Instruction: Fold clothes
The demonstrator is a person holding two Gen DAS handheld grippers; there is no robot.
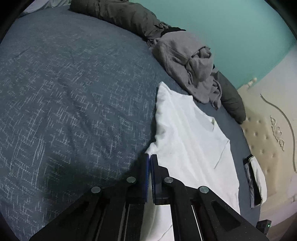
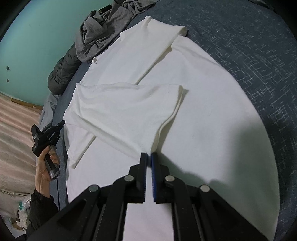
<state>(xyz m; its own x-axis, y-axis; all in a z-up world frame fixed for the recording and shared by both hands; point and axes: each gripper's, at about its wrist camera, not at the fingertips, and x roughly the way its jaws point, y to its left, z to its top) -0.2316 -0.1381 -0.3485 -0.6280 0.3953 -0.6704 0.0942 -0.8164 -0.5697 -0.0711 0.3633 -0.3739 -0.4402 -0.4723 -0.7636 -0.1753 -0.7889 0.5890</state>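
A white shirt (image 2: 185, 103) lies spread flat on the blue patterned bedcover (image 1: 74, 92), with both sleeves folded in over its body. In the left wrist view my left gripper (image 1: 150, 157) is shut on the shirt's (image 1: 189, 140) side edge, where the cloth bunches up to the fingertips. My right gripper (image 2: 149, 157) hovers over the shirt's middle, its blue pads pinching the tip of the nearer folded sleeve (image 2: 130, 115). In the right wrist view a hand (image 2: 46, 166) holds the left gripper (image 2: 62, 122) at the shirt's left edge.
A crumpled grey garment (image 1: 185, 61) and a dark padded jacket (image 1: 120, 14) lie at the far side of the bed against the teal wall (image 1: 241, 37). A beige tufted headboard (image 1: 269, 139) borders the bed, with a dark-and-white cloth item (image 1: 254, 183) beside it.
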